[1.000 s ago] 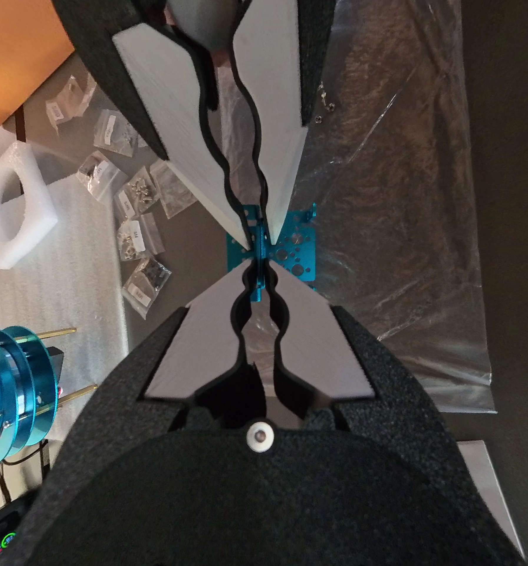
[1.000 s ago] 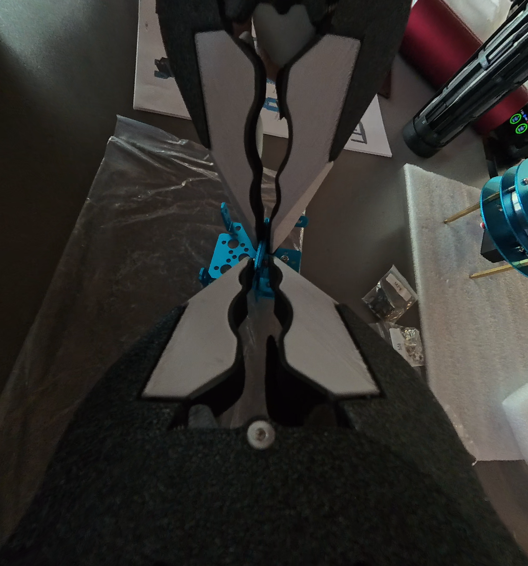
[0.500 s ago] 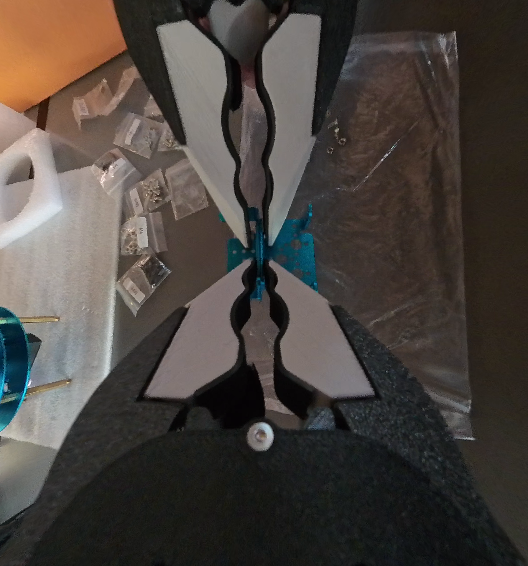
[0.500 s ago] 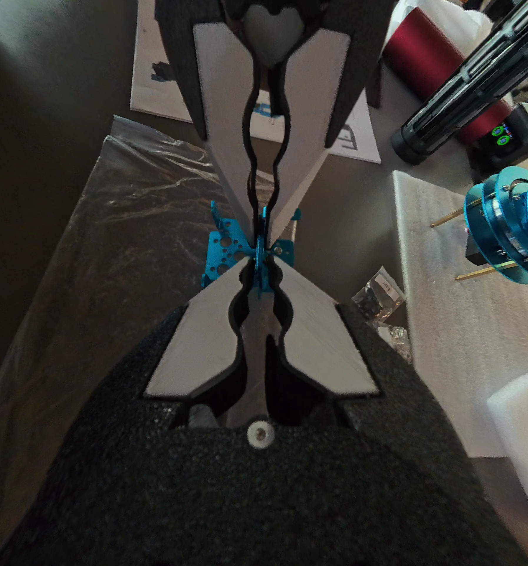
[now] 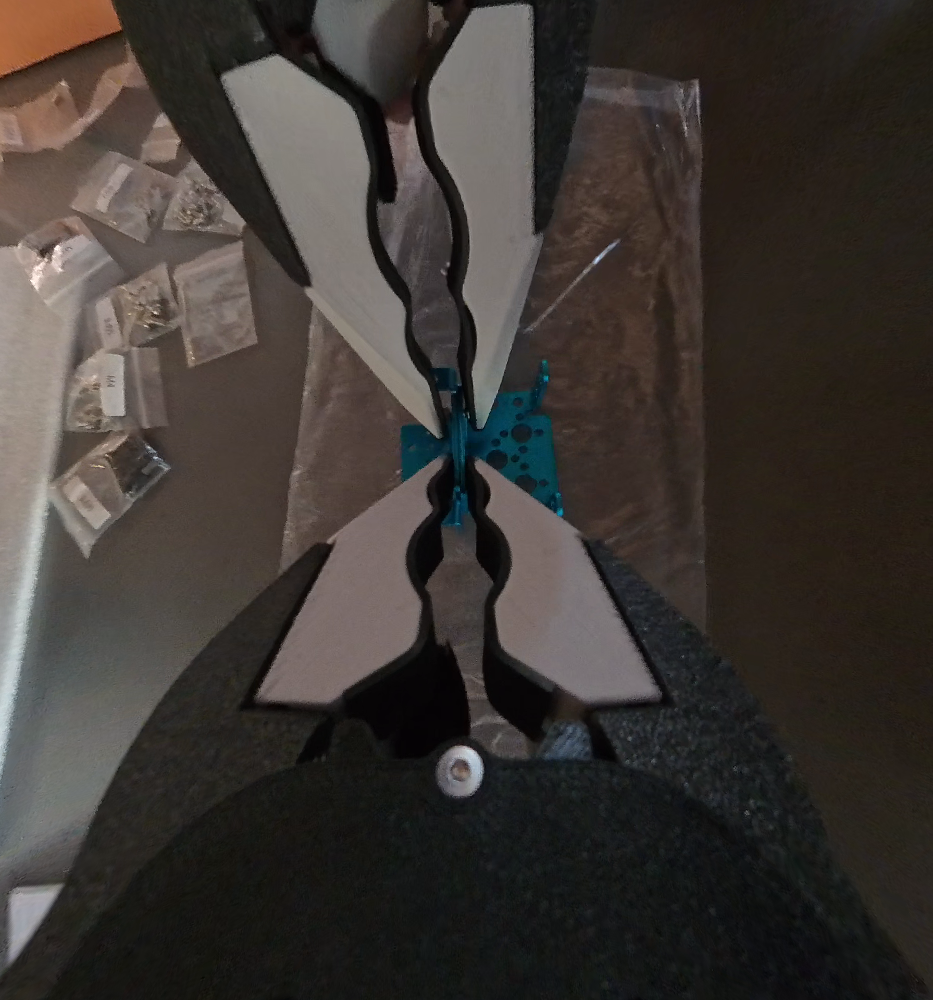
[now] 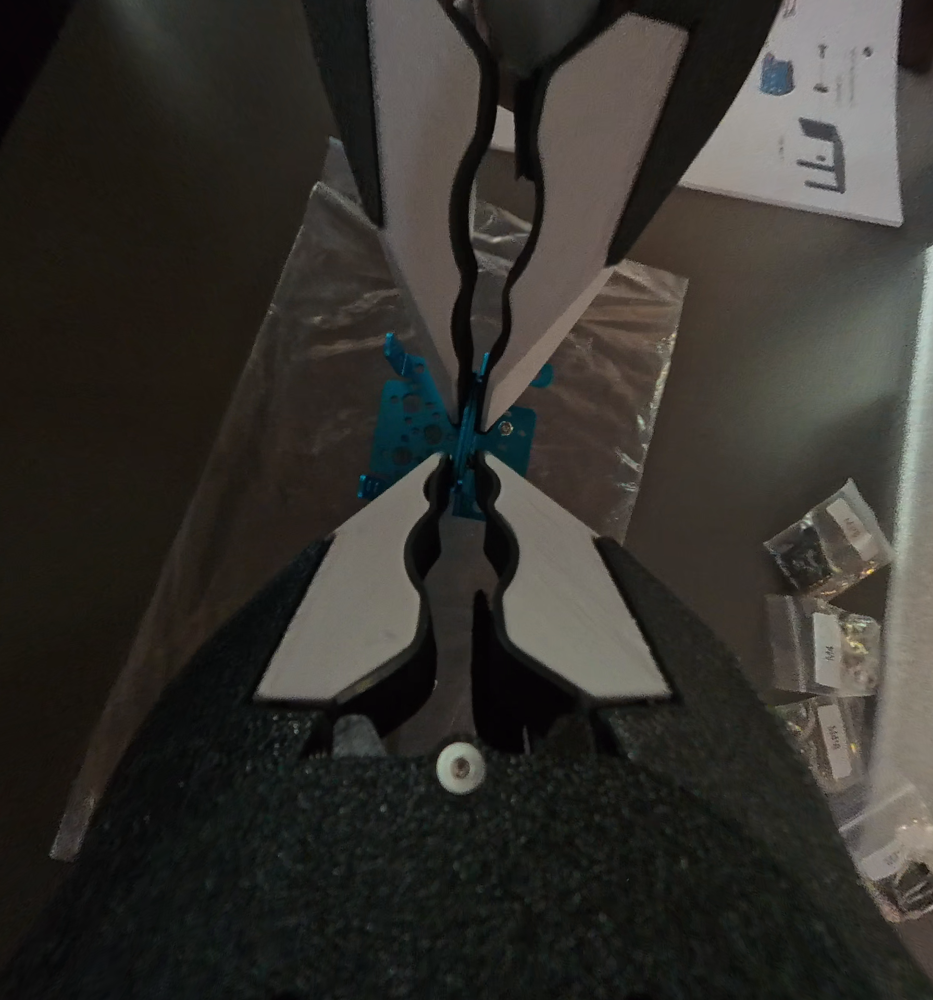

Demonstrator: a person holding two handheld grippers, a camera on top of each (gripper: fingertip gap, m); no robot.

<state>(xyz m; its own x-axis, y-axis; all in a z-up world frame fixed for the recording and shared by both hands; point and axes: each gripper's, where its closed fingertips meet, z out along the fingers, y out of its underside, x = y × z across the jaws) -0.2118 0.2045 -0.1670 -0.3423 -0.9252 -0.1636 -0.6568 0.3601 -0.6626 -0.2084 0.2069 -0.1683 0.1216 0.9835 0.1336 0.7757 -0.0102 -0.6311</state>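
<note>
Both hand-held grippers meet tip to tip over the middle of the desk (image 5: 832, 379).

Left hand-held gripper (image 5: 457, 469): fingers pinched together on a thin blue metal bracket (image 5: 456, 503), held on edge. Right hand-held gripper (image 6: 467, 465): same, clamped on the same bracket from the opp side. In the left wrist view the right gripper comes in from the top of frame, tips touching the bracket at its far end; vice versa in the right view.

Bracket's long axis runs along the line btwn the two grippers, one end in each grip. Thin edge faces up at both cams.

Just below it: flat blue plate w/ round holes (image 5: 523, 449), small upturned tabs at corners, lying on a clear plastic sheet (image 5: 632, 324) spread on the desk. Can't tell if bracket touches the plate or sits just above it. One small screw visible on the plate (image 6: 506, 428).

Around:
- cluster of small clear hardware bags (image 5: 128, 324) w/ white labels, to one side of the sheet
- white foam pad (image 5: 4, 487) beyond the bags
- printed paper sheet w/ diagrams (image 6: 810, 108) at the far end, behind the left gripper
</note>
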